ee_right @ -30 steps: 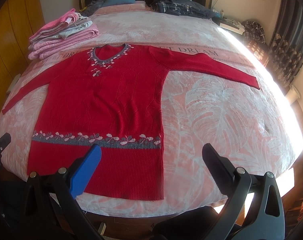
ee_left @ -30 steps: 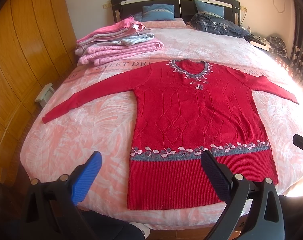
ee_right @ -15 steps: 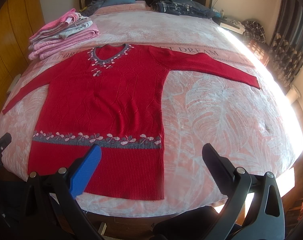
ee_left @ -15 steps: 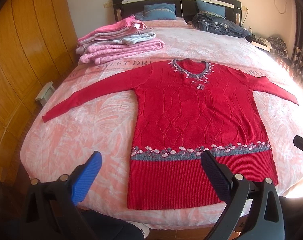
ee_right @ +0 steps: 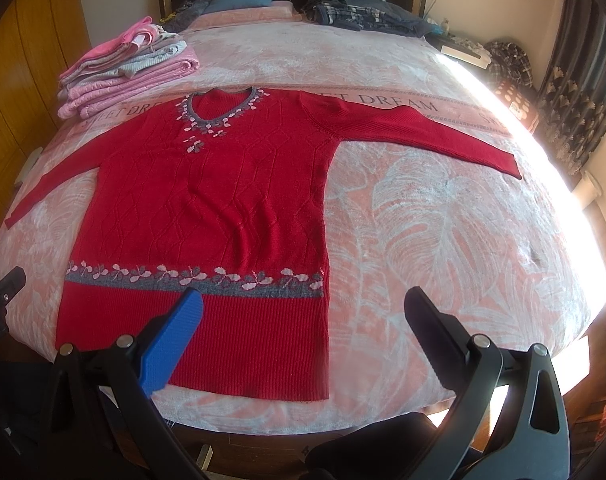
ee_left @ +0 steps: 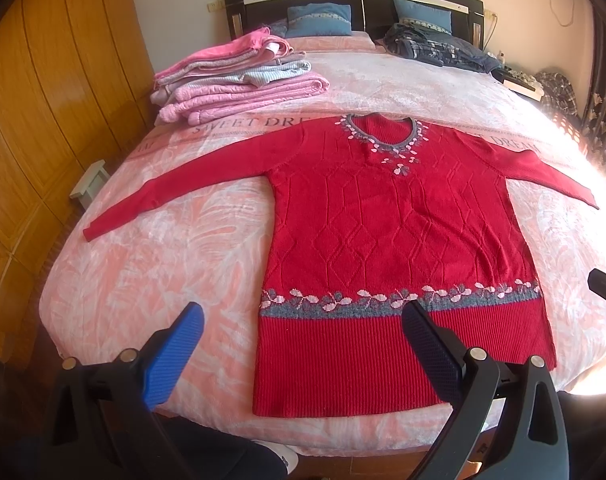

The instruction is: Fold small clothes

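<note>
- Red sweater (ee_left: 395, 240) lies flat, face up, on the bed (ee_left: 163, 264), both sleeves spread wide, hem toward the foot edge.
- Left hand-held gripper (ee_left: 303, 324) hovers over the hem's left corner, fingers spread wide, nothing between them.
- Right hand-held gripper (ee_right: 303, 312) hangs above the hem's right corner, released and empty too.
- Stack of folded pink clothes (ee_left: 239, 80) sits near the headboard, left side, well apart from the sweater.

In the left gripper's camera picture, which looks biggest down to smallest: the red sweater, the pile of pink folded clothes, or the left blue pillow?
1. Red sweater, by far the largest.
2. Pile of pink folded clothes.
3. Left blue pillow, the smallest, though it lies farthest from the camera, which shrinks it.
</note>
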Demonstrator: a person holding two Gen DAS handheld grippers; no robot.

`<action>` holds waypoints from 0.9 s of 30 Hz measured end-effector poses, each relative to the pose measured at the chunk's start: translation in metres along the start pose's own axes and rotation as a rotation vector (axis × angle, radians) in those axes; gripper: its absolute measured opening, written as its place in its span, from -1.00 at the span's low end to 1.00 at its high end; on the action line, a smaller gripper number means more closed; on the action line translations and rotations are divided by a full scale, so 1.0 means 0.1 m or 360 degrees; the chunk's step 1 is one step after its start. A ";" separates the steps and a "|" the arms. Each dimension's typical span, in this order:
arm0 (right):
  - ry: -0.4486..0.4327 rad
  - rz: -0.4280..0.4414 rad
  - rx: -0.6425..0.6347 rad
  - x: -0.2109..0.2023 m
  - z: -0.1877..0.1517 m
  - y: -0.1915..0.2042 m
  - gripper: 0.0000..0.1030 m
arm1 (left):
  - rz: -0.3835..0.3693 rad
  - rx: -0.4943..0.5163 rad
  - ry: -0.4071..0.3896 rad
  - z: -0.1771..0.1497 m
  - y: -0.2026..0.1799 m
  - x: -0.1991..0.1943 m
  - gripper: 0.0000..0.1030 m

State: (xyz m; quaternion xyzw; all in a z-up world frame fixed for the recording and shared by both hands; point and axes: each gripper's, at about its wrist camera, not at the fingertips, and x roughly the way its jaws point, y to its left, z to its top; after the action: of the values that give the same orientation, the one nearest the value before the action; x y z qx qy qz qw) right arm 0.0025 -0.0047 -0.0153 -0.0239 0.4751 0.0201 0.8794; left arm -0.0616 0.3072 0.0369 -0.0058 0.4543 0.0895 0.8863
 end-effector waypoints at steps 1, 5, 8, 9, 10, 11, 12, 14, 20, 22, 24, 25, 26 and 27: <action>-0.0004 0.0000 -0.0001 0.00 0.00 0.00 0.94 | -0.0001 -0.0002 0.0004 0.00 0.00 0.00 0.93; -0.0019 0.0077 0.0040 -0.01 0.02 -0.02 0.94 | -0.0014 -0.0006 0.0015 0.00 -0.02 0.03 0.93; 0.0129 0.0173 0.0069 0.16 0.06 -0.10 0.94 | -0.0089 -0.0007 0.0011 0.02 -0.05 0.11 0.93; 0.0182 0.0183 0.0076 0.23 0.10 -0.14 0.94 | -0.0100 -0.0012 0.0017 0.04 -0.07 0.16 0.93; 0.0233 0.0169 0.0078 0.32 0.16 -0.20 0.94 | -0.0107 -0.0014 0.0033 0.09 -0.09 0.22 0.93; 0.0273 0.0116 0.0074 0.41 0.24 -0.27 0.93 | -0.0105 -0.0009 0.0065 0.15 -0.12 0.31 0.93; 0.0279 0.0059 0.0077 0.47 0.32 -0.37 0.92 | -0.0081 -0.0006 0.0089 0.23 -0.15 0.39 0.93; 0.0249 -0.0026 0.0129 0.58 0.52 -0.64 0.92 | -0.0022 -0.0002 0.0086 0.42 -0.23 0.52 0.93; 0.0231 -0.0049 0.0421 1.08 1.23 -1.79 0.94 | -0.0071 0.0006 0.0136 1.08 -0.57 0.98 0.93; 0.0234 -0.0044 0.0502 1.28 1.42 -2.24 0.94 | -0.0111 0.0015 0.0151 1.28 -0.72 1.16 0.93; 0.0205 -0.0071 0.0611 1.46 1.56 -2.70 0.94 | -0.0126 0.0019 0.0151 1.45 -0.86 1.33 0.93; 0.0198 -0.0074 0.0673 1.56 1.61 -2.93 0.94 | -0.0130 0.0016 0.0152 1.53 -0.91 1.42 0.93; 0.0210 -0.0064 0.0722 1.68 1.65 -3.16 0.94 | -0.0141 0.0008 0.0152 1.61 -0.97 1.50 0.93; 0.0228 -0.0085 0.0765 1.80 1.68 -3.37 0.94 | -0.0158 -0.0004 0.0148 1.68 -1.01 1.58 0.93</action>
State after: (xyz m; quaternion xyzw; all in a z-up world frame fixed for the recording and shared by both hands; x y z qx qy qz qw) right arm 0.2610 -0.3286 -0.0662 0.1721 0.5265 -0.1184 0.8241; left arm 0.1802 0.2472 0.0012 -0.0336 0.4941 0.0457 0.8675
